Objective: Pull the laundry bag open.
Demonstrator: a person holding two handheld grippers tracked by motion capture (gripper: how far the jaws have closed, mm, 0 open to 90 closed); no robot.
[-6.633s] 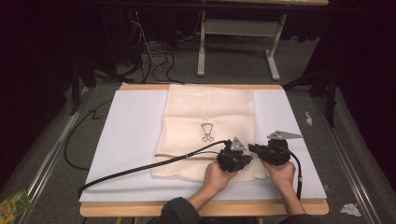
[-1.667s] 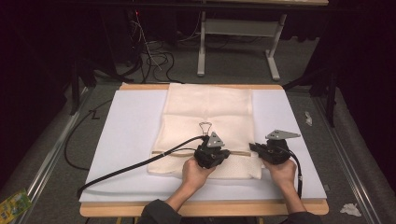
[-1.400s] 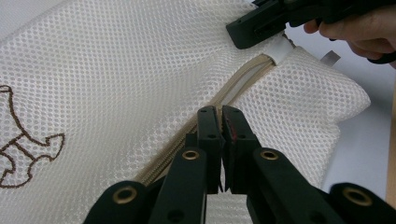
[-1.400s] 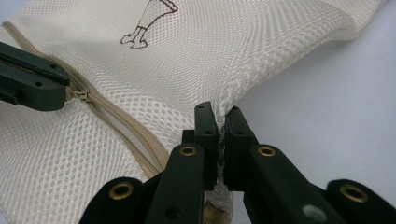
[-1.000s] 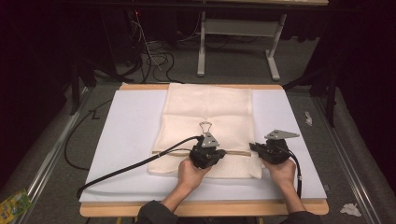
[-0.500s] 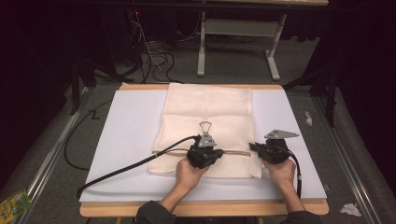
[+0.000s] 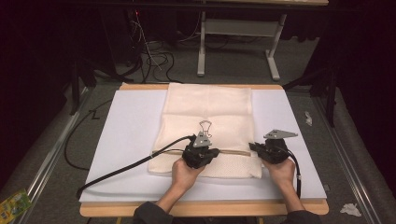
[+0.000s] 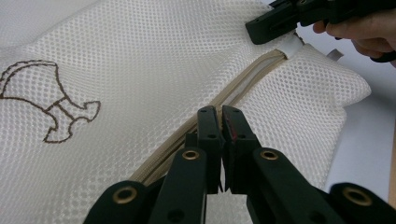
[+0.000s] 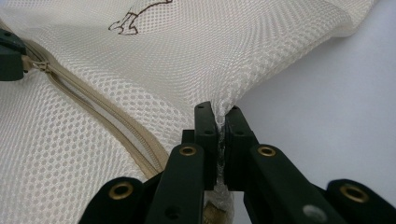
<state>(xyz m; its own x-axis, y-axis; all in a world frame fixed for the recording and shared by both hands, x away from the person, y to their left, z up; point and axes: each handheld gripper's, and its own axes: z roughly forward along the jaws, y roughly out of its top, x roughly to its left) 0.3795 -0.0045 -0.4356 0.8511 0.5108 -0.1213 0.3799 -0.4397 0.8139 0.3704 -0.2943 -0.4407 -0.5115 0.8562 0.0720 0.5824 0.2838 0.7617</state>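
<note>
Honestly could go sideways fast: zipper slider snagging the mesh laundry bag (image 7: 208, 135) and jamming mid-zipper (image 8: 224, 100), or the fine mesh slipping out of the right gripper (image 9: 220, 122) and bunching the whole bag up on the white table (image 7: 126, 140). Left gripper (image 8: 219, 116) clamped tight on what looks like the zipper pull, halfway along the bag. Right gripper pinched shut on the bag's corner mesh at the zipper's end, holding it taut.
</note>
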